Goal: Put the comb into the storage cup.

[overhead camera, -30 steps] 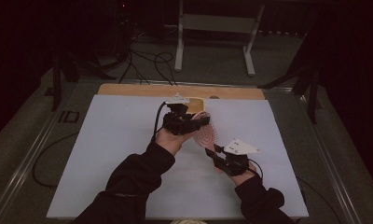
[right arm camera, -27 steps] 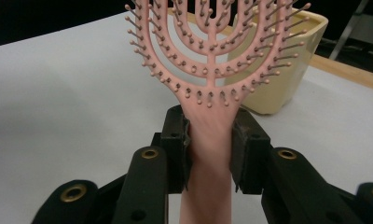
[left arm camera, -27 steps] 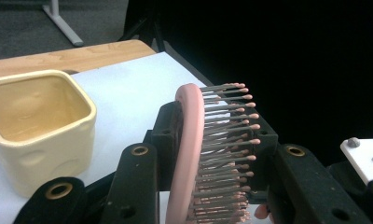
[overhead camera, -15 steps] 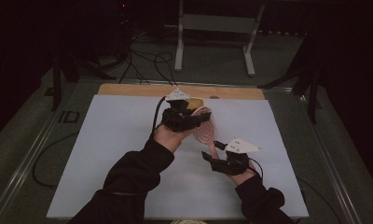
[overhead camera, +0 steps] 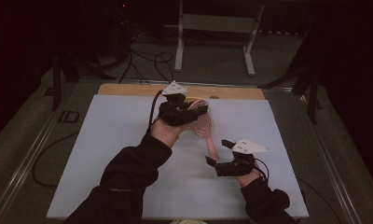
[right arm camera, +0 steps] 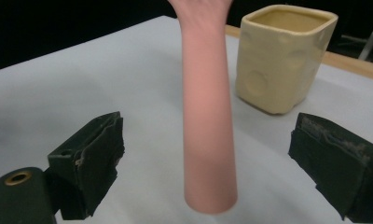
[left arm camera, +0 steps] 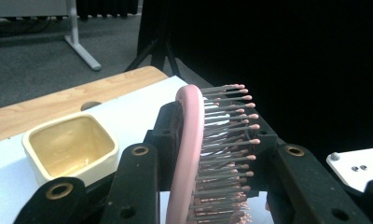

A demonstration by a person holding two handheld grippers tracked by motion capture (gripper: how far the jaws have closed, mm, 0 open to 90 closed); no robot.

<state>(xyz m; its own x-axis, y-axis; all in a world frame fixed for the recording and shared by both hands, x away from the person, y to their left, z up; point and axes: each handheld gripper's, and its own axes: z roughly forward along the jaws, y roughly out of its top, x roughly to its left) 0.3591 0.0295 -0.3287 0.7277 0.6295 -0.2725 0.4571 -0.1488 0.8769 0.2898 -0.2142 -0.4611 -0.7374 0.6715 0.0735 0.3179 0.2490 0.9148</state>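
A pink hairbrush [overhead camera: 204, 126] hangs above the white table cover, with my left gripper [overhead camera: 194, 111] shut on its head. In the left gripper view my left gripper [left arm camera: 212, 135] pinches the brush [left arm camera: 190, 140] across its back and bristles. The handle [right arm camera: 207, 126] slopes down toward my right gripper [overhead camera: 218, 152]. My right gripper [right arm camera: 217, 154] has just been opening; its pads [right arm camera: 98, 149] stand wide on either side of the handle and do not touch it. A cream square cup [right arm camera: 282, 56] stands upright beyond the brush, near the wooden edge.
The cream cup [left arm camera: 70, 147] sits on the white cover [overhead camera: 119, 149] by the wooden strip [overhead camera: 128, 89] at the table's far edge. A metal stand [overhead camera: 212, 42] and cables lie on the floor beyond. Dark room surrounds the table.
The right gripper's jaws have opened off the brush handle and the hand has drawn back a little. The left hand has lifted the brush slightly.
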